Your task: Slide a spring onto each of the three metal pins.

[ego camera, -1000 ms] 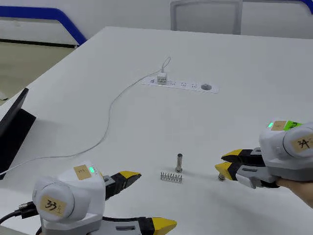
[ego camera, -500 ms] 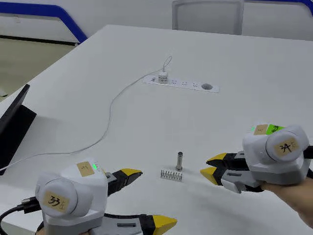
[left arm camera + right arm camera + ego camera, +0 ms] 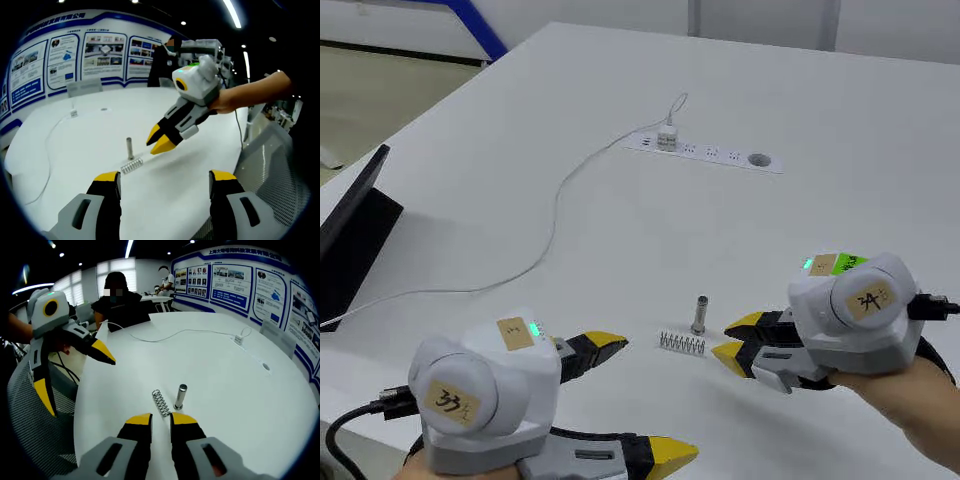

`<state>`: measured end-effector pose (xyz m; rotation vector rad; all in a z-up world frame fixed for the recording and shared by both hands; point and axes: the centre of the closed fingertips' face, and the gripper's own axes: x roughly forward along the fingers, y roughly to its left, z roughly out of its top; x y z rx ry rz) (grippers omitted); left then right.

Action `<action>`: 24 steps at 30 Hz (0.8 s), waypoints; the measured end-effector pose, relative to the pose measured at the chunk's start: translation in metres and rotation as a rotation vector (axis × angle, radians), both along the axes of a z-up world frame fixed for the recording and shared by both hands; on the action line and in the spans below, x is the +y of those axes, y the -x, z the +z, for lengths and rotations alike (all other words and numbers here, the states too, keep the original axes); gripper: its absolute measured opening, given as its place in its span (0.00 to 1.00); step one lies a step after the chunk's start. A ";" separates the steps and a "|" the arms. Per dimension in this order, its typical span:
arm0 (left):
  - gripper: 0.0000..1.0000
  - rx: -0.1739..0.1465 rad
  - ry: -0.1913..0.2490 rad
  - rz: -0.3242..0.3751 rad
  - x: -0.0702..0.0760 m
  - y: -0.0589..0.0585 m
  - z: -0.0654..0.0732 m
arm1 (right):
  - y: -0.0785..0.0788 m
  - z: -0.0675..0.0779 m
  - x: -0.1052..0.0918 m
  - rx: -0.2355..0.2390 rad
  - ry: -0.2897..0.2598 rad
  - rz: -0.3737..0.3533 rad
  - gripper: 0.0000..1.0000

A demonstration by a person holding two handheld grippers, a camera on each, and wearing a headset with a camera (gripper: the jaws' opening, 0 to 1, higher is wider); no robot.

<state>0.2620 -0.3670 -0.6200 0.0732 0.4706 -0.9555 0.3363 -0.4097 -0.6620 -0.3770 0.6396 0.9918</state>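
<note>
Flanking spring (image 3: 682, 344) and upright pin (image 3: 700, 314): right gripper (image 3: 728, 340) jaws narrow, left gripper (image 3: 655, 400) jaws wide; cable (image 3: 552, 225) beyond.

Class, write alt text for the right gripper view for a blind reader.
A spring lies on the white table beside an upright metal pin, just ahead of the right claw; the left claw hovers open at left.

Open tabletop (image 3: 620, 250) around upright pin (image 3: 700, 313) and spring (image 3: 682, 343); power strip (image 3: 710, 153) well beyond.
</note>
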 end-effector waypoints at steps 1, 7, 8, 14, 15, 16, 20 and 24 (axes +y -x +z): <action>0.73 0.004 0.009 0.005 0.001 -0.001 0.001 | 0.000 -0.001 0.002 0.001 0.001 0.005 0.15; 0.74 0.016 0.021 -0.003 -0.002 0.002 0.000 | -0.007 -0.009 0.015 -0.003 0.020 0.023 0.15; 0.74 0.018 0.016 -0.008 -0.002 0.003 -0.001 | -0.009 -0.012 0.016 0.002 0.027 0.021 0.15; 0.73 0.027 0.011 -0.008 -0.002 0.003 -0.003 | -0.013 -0.022 0.021 0.007 0.060 0.044 0.15; 0.73 0.028 0.012 -0.007 -0.001 0.003 -0.003 | -0.014 -0.024 0.021 0.010 0.067 0.044 0.15; 0.73 0.032 0.016 -0.004 -0.001 0.003 -0.003 | -0.015 -0.028 0.020 0.016 0.080 0.044 0.15; 0.73 0.035 0.022 0.002 0.000 0.002 -0.003 | -0.014 -0.034 0.021 0.028 0.095 0.050 0.15; 0.72 0.039 0.020 0.006 0.001 0.002 -0.003 | -0.012 -0.039 0.021 0.035 0.108 0.056 0.14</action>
